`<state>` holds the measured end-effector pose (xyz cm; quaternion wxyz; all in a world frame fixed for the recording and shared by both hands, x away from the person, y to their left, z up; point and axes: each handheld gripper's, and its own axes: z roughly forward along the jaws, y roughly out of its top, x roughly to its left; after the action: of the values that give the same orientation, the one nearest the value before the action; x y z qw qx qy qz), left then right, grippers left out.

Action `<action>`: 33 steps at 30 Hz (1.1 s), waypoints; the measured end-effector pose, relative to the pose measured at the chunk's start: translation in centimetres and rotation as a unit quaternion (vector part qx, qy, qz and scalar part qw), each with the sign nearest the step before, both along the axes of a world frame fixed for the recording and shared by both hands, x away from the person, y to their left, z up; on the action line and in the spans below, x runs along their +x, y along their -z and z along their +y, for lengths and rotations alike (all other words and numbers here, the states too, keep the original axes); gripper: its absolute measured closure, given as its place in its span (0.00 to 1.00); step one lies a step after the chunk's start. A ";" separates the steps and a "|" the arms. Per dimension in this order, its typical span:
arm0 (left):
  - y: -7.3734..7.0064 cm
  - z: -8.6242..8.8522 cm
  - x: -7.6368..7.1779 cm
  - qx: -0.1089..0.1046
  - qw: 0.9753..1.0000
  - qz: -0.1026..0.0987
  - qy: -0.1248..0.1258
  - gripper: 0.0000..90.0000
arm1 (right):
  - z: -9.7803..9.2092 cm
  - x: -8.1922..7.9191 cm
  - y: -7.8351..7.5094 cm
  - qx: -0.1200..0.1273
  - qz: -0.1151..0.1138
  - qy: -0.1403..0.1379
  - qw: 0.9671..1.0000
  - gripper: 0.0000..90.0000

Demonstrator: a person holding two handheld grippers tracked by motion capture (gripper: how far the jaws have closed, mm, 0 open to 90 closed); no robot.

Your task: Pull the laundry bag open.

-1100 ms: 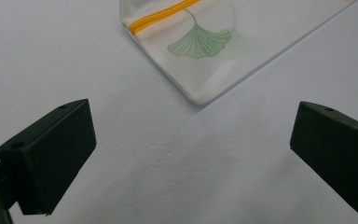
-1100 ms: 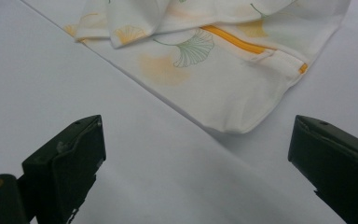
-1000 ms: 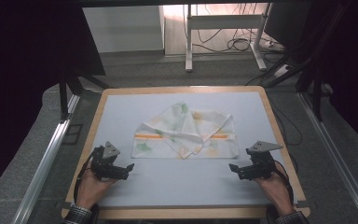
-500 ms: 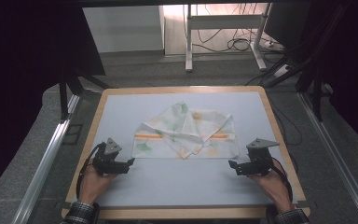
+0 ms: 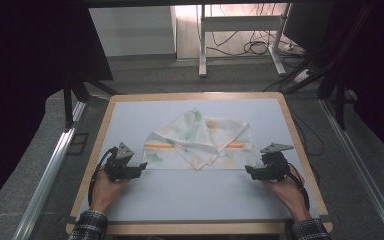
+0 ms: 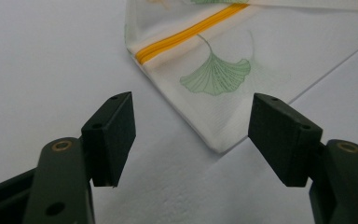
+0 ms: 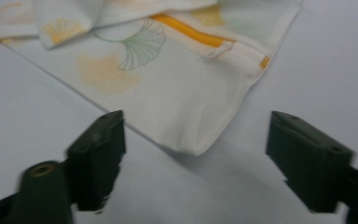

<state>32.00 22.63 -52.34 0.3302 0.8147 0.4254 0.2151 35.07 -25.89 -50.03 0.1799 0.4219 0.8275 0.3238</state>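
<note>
1. The left gripper point(image 6: 193, 140) had its fingers point(image 6: 114, 135) wide apart with nothing between them; in the left gripper view a near corner of the cloth point(image 6: 223, 70) lay just ahead of the gap, not touching either finger.
2. The right gripper point(image 7: 196, 163) likewise had its fingers point(image 7: 98, 154) spread (the picture is slightly blurred), with the cloth's other near corner lying just ahead of them on the bench.
3. The gripper views showed an orange zip point(image 6: 191, 30) and green ginkgo-leaf prints; the high view showed the zip as a thin orange stripe.
4. The high view gave the layout: the cloth point(image 5: 200, 140) lay folded mid-bench point(image 5: 130, 115), the left gripper point(image 5: 142, 166) and right gripper point(image 5: 248, 171) at its two near corners.
5. Nothing stood between the fingers and the corners.
</note>
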 end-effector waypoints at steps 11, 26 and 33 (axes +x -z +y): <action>0.7 -0.5 2.2 -0.007 1.000 0.014 -0.003 0.44 | 0.5 1.7 0.9 -0.020 0.011 0.001 1.000 0.55; 1.5 -0.9 3.0 -0.019 0.998 0.060 0.016 0.90 | 1.9 2.1 1.2 -0.050 0.020 -0.022 0.998 0.96; 1.1 -0.8 2.6 -0.012 0.997 0.069 0.030 0.97 | 2.4 1.5 0.9 -0.071 0.024 -0.031 0.997 0.96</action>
<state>34.63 21.83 -53.49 0.3156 0.8361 0.4252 0.1431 36.54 -23.52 -50.89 0.1792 0.3897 0.8652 0.2598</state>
